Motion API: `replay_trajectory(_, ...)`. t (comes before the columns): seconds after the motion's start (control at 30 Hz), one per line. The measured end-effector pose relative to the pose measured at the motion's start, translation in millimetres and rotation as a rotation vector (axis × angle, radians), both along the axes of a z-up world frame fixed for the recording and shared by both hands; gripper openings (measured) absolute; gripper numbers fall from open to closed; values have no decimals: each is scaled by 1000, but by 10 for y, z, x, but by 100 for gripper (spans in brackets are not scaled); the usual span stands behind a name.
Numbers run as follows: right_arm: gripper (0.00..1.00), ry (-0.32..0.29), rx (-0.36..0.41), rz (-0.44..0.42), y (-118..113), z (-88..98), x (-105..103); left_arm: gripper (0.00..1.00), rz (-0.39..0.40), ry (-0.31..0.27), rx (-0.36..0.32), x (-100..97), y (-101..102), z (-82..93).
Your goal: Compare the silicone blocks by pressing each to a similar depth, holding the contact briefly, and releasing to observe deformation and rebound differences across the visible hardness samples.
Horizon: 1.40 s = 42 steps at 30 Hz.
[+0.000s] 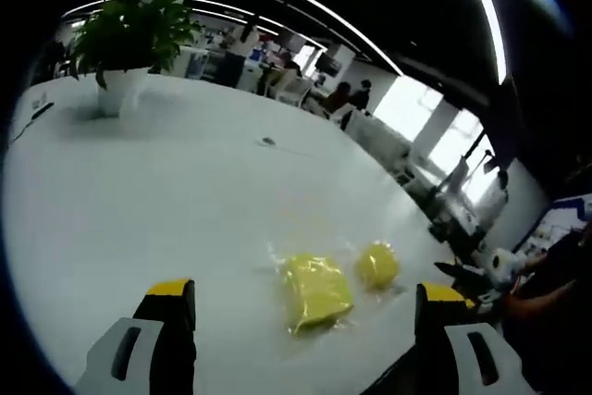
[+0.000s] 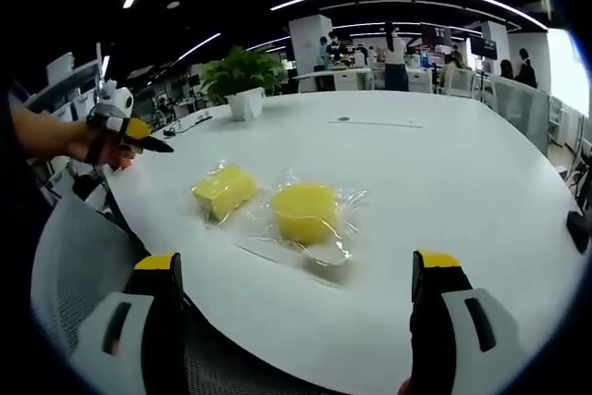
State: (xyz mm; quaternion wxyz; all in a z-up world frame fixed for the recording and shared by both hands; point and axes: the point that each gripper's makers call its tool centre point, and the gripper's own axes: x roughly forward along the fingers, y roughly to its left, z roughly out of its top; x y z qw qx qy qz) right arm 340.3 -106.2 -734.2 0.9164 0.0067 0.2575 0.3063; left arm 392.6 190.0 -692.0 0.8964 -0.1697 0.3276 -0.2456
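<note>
Two yellow silicone blocks in clear wrap lie on the white table. One is a square block and the other a round block to its right. My left gripper hovers short of them, open, with nothing between its jaws. In the right gripper view the square block lies left of the round block. My right gripper is open and held back from the round block. A hand holds the left gripper at the table's left edge. The right gripper shows at the table's right edge.
A potted plant stands at the far side of the table, with a thin cable lying beyond the blocks. A grey mesh chair is at the near edge. People and desks fill the background.
</note>
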Motion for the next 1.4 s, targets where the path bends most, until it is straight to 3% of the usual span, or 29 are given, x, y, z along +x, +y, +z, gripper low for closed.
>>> replay_trajectory(0.27, 96, 9, 17, 2, 19, 2, -4, 100, -18, 12, 34, 263, 20, -74)
replay_trajectory(0.53, 96, 7, 22, -14, -2, 11, 16, 100, -25, 39, 16, 494, -11, -148)
replay_trajectory(0.97, 96, 19, 25, -25, -24, -16, 23, 95, -52, 87, -8, 680, -141, -372)
replay_trajectory(1.13, 96, 27, 23, -23, -18, -28, 20, 86, -63, 103, -9, 704, -176, -501)
replay_trajectory(1.4, 96, 31, 25, -24, -14, -34, 23, 71, -43, 155, -91, 707, -257, -663)
